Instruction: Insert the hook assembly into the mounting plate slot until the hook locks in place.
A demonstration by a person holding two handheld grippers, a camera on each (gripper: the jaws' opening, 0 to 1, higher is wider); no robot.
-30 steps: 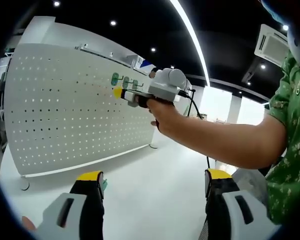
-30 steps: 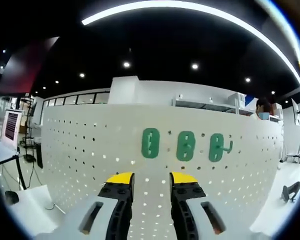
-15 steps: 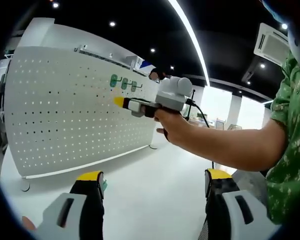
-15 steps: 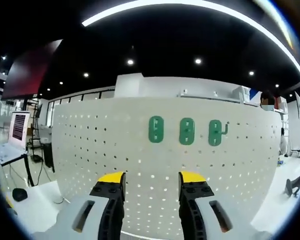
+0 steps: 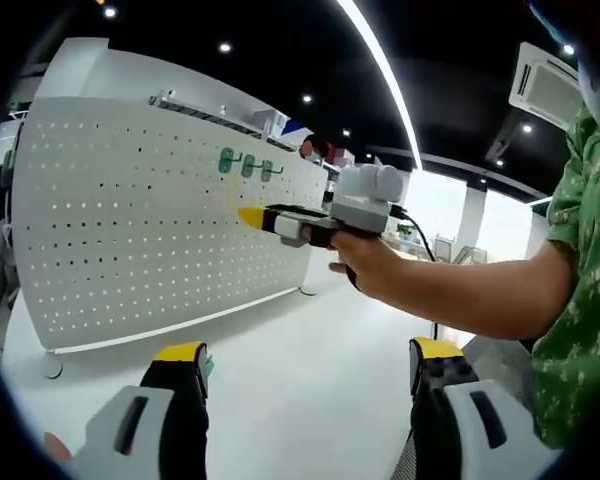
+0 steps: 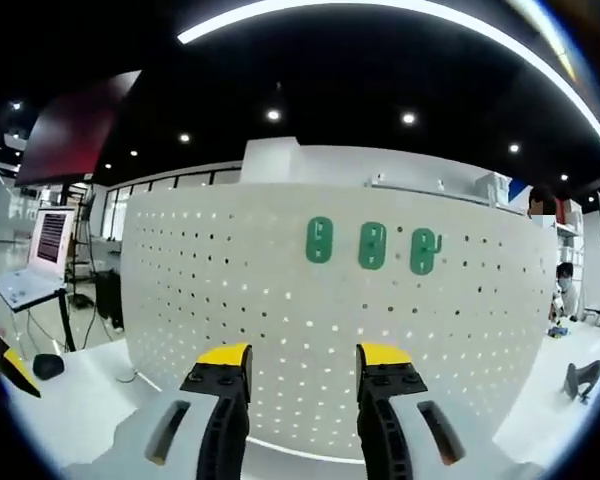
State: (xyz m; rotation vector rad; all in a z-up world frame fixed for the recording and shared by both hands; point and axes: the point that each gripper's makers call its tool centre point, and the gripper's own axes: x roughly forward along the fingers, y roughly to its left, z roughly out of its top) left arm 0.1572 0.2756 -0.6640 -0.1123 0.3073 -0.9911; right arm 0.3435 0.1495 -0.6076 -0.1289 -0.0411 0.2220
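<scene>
Risk: both tools, left (image 5: 305, 365) and right (image 6: 298, 358), gape empty, away from the pegboard (image 6: 330, 320); hook (image 6: 425, 250) may be unlocked.

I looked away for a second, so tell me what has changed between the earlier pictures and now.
The right gripper has backed away from the white pegboard: in the right gripper view the three green mounting plates look smaller, and its jaws went from nearly shut to open. It holds nothing. The plates stayed on the board, the rightmost carrying its hook. The left gripper stayed open and empty, low over the white table.
</scene>
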